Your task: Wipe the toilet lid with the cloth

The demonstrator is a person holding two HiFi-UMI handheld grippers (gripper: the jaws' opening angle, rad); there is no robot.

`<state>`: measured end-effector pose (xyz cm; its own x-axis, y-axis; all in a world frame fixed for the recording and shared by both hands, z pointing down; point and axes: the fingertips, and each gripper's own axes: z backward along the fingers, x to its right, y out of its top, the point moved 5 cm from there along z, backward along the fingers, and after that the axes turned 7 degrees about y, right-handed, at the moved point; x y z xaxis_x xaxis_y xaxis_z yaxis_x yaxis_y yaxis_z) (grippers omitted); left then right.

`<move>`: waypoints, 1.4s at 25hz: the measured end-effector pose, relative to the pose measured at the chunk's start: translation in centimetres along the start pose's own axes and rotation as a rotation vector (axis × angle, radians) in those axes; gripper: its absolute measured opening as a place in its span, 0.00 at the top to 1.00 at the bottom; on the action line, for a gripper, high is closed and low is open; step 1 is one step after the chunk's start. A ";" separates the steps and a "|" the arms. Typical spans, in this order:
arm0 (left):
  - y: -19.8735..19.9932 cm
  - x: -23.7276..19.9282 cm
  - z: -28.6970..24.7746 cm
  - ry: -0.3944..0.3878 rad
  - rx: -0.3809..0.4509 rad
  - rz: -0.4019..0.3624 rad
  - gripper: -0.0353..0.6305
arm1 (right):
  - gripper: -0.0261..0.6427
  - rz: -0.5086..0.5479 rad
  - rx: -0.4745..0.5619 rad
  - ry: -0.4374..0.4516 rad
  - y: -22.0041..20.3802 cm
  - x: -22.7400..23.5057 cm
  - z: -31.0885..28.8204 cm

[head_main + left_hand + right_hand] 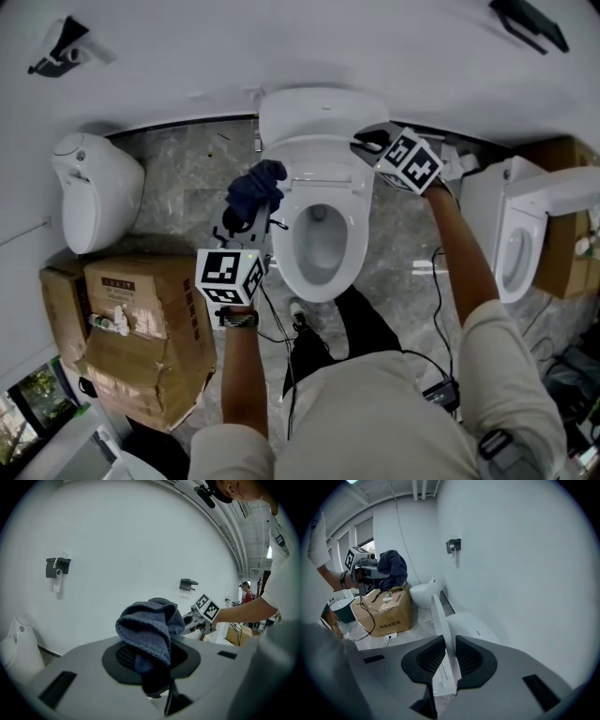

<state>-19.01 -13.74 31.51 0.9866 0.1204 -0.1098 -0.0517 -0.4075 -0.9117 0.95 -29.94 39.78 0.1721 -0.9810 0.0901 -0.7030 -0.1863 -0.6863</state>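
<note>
Underfoot and closest, pale shirt [375, 412] and dark trousers [361, 323] of the person, standing right against the front rim of the toilet [354, 246], bowl open.

Right gripper [447, 657] clamped on the toilet lid [439, 616], pads pressing both faces of its thin edge. Lid raised upright, just in front of the tank [476, 627] and the white wall [525, 573].

Left gripper [242, 223] clenched on the cloth [258, 187], a dark blue bunch bulging above the jaws. Held in the air just left of the bowl's rim, apart from the lid.

Left of the bowl, only a narrow strip of marble floor [178, 178] before the crumpled cardboard box [141, 319]; beyond it, against the wall, a small white fixture [94, 187].

Right of the bowl, a similar strip up to a second toilet [511, 244], crossed by black cables [436, 272], with the right forearm [464, 253] stretched above it.

Behind and above the lid, smooth wall with one small bracket [453, 545] set high.
</note>
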 end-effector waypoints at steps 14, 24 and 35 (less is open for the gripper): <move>-1.4 -0.9 4.5 -0.030 0.000 -0.018 0.80 | 0.81 0.010 -0.042 0.046 -2.2 -9.4 1.5; -4.2 -0.6 8.2 -0.069 -0.011 -0.010 0.80 | 0.75 -0.016 -0.048 0.061 -5.5 -16.8 1.5; -9.9 -0.4 12.7 -0.144 -0.029 -0.027 0.80 | 0.73 0.039 -0.100 -0.064 -9.7 -24.1 0.1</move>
<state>-20.89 1.67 35.53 0.9550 0.2596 -0.1433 -0.0193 -0.4279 -0.9036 3.67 -4.51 44.22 0.1844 -0.9827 0.0164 -0.7747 -0.1556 -0.6129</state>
